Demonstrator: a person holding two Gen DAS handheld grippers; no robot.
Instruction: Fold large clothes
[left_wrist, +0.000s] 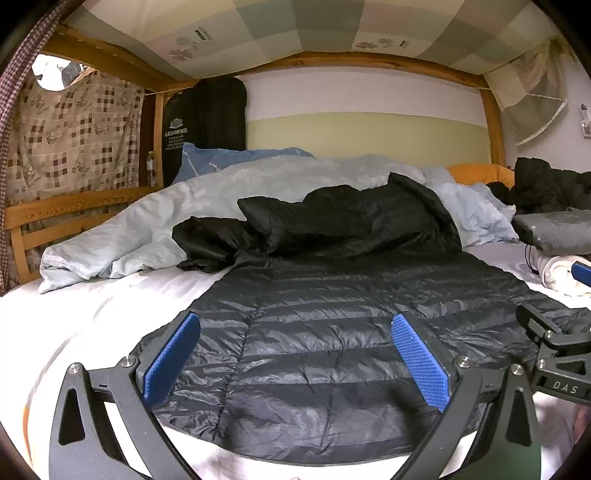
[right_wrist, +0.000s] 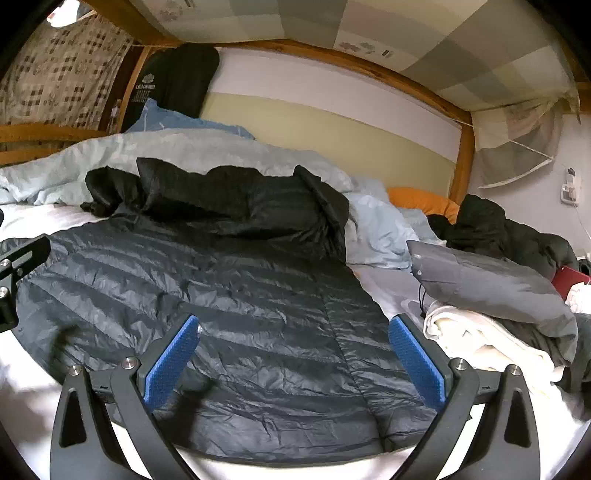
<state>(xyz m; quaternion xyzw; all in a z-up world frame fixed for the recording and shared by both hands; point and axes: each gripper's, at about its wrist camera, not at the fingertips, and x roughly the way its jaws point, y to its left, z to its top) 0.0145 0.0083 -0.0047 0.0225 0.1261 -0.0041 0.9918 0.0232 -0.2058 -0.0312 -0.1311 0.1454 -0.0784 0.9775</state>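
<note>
A dark quilted down jacket (left_wrist: 317, 350) lies spread flat on the white bed sheet (left_wrist: 74, 317), hem toward me, its sleeves and hood bunched at the far end (left_wrist: 332, 218). My left gripper (left_wrist: 295, 328) hovers open above the hem's left part, blue pads wide apart with nothing between them. In the right wrist view the same jacket (right_wrist: 236, 306) fills the middle, and my right gripper (right_wrist: 293, 328) stands open over the hem's right part, also empty. The right gripper's body (left_wrist: 554, 354) shows at the left view's right edge.
A light blue duvet (left_wrist: 155, 221) is heaped behind the jacket, with a blue pillow (left_wrist: 221, 157) and an orange pillow (right_wrist: 421, 201). Folded white and grey clothes (right_wrist: 487, 306) are stacked on the right. A wooden bed frame (left_wrist: 48, 221) runs along the left.
</note>
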